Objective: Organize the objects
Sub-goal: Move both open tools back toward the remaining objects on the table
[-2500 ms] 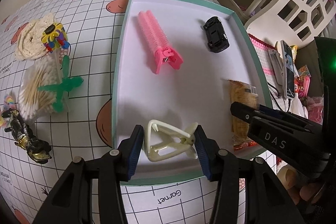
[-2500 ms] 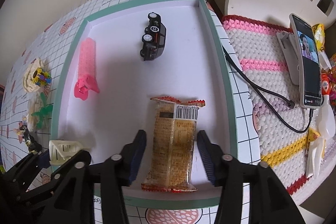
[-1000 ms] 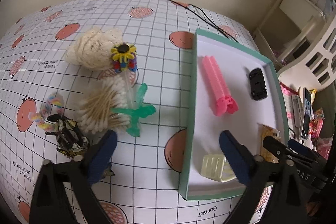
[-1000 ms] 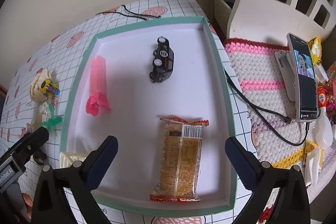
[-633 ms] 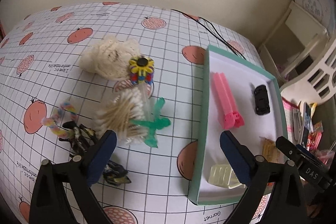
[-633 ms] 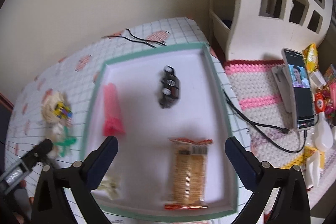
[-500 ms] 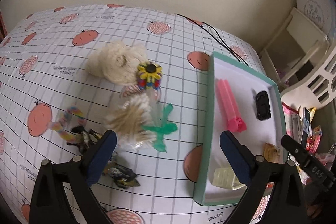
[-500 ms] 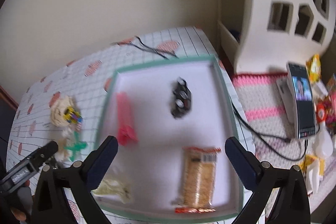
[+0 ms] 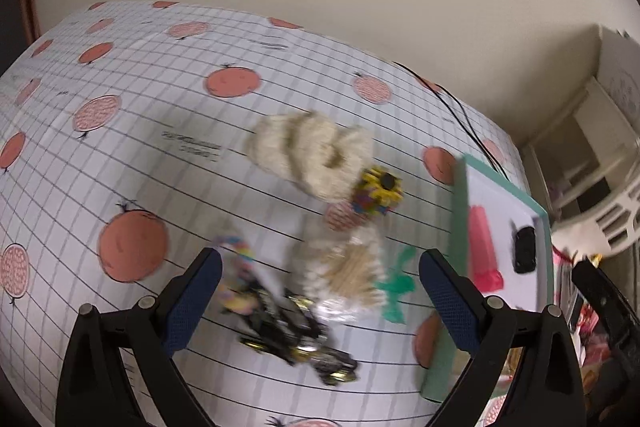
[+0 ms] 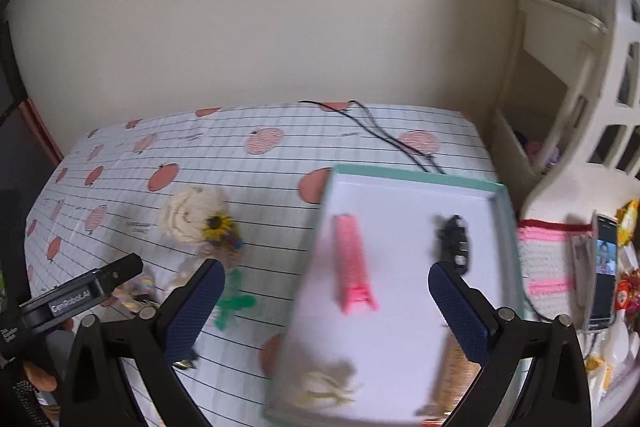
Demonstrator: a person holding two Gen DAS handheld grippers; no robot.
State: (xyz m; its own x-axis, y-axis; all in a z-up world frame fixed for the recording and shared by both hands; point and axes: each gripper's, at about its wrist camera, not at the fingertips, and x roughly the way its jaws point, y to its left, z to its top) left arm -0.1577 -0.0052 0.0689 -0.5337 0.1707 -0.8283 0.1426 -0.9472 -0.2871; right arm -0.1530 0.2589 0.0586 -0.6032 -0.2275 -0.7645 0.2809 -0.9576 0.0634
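Both grippers hang above the counter (image 9: 168,131) with jaws spread wide, holding nothing. The left gripper (image 9: 320,291) hovers over the loose things left of the green-rimmed tray (image 10: 412,175): a black-and-gold hair clip (image 9: 296,339), a bag of cotton swabs (image 9: 348,275) and a cream scrunchie (image 9: 312,155). The right gripper (image 10: 326,303) hangs over the tray, where a pink hair roller (image 10: 354,279), a black toy car (image 10: 454,239), a cream claw clip (image 10: 324,385) and a snack packet (image 10: 452,381) lie, all blurred.

"GenRobot.AI" on the left tool (image 10: 116,277)

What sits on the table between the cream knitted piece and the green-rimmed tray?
A yellow flower toy, touching the cream knitted piece; bare cloth then reaches the tray, in the left wrist view.
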